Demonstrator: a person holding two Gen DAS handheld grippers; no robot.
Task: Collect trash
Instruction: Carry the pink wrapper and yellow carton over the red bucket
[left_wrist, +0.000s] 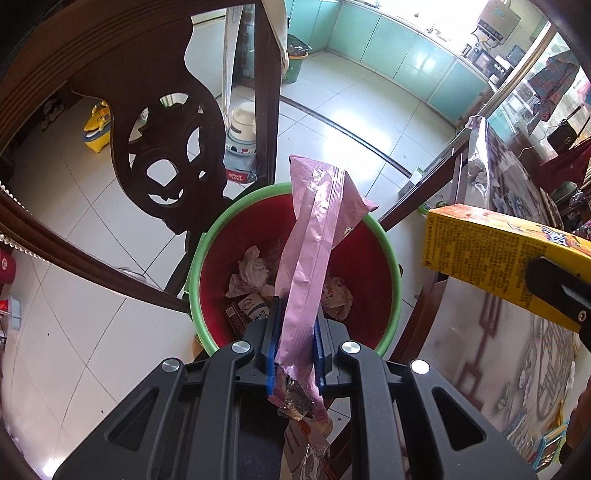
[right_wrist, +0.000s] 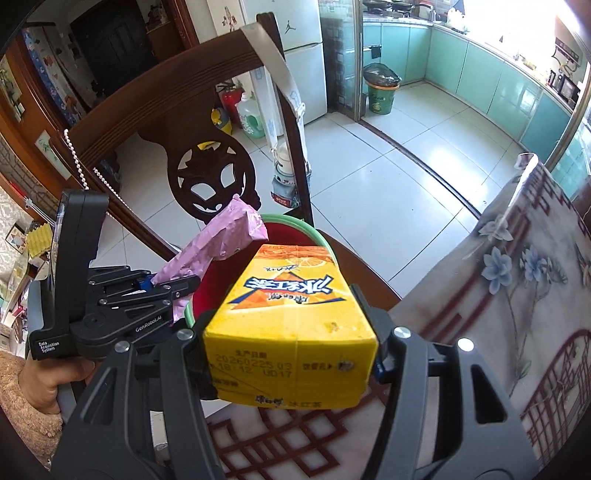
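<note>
Hanging above the red bin (left_wrist: 295, 258) with its green rim, the left gripper (left_wrist: 295, 325) points down into it, its blue pads (left_wrist: 318, 343) clenched on a long pink wrapper (left_wrist: 314, 236) that stands up past the rim toward 12 o'clock. At 3 o'clock in this view the right gripper's finger (left_wrist: 557, 291) presses a yellow drink carton (left_wrist: 480, 251).

From the right wrist, the right gripper (right_wrist: 291, 332) grasps that carton (right_wrist: 291, 314) across its sides, level, just short of the bin (right_wrist: 291, 229) at 12 o'clock. Only here do the person's left hand (right_wrist: 51, 380) on the left gripper (right_wrist: 166, 288) at 9 o'clock and the flowered tablecloth (right_wrist: 517, 295) at 3 o'clock show.

Only the left wrist view shows the bin's contents: crumpled paper (left_wrist: 251, 273) and a small box (left_wrist: 251, 308).
</note>
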